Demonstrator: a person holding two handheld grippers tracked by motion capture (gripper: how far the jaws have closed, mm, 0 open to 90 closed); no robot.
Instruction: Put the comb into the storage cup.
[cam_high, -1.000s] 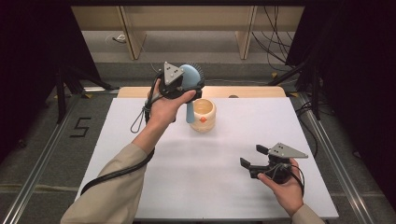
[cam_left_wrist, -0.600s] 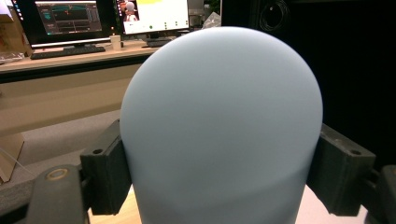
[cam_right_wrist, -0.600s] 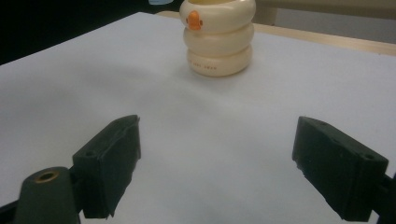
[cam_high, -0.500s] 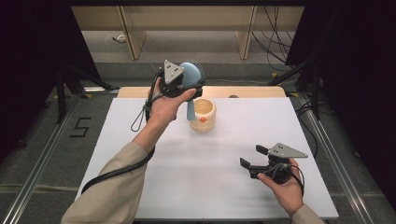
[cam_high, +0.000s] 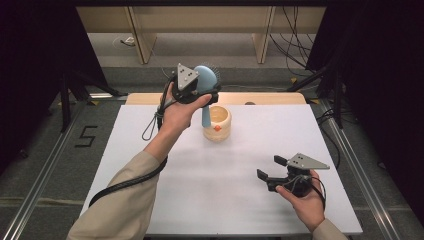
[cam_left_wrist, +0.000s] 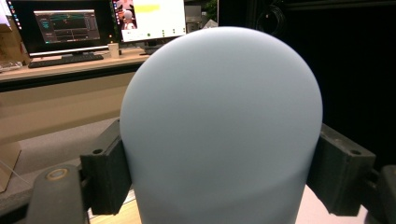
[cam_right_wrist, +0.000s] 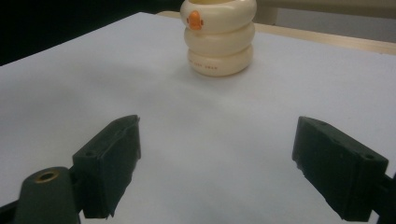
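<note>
A pale blue hairbrush (cam_high: 205, 76) with a rounded head is held upright above the table's far side, my left gripper (cam_high: 209, 93) shut on its head. Its handle hangs down to the left rim of a cream ringed cup (cam_high: 220, 124) with an orange mark; I cannot tell whether the tip is inside. In the left gripper view the brush's smooth back (cam_left_wrist: 219, 121) sits between both pads (cam_left_wrist: 105, 172). My right gripper (cam_high: 270, 168) is open and empty near the front right, pointing toward the cup (cam_right_wrist: 219, 39), its fingers (cam_right_wrist: 109, 163) wide apart above the sheet.
The white table sheet (cam_high: 150, 150) has bare room across its middle and left. A wooden strip (cam_high: 270, 98) edges the far side. Metal rails (cam_high: 45, 165) run along the floor on both sides. Monitors (cam_left_wrist: 70, 25) stand on a desk beyond.
</note>
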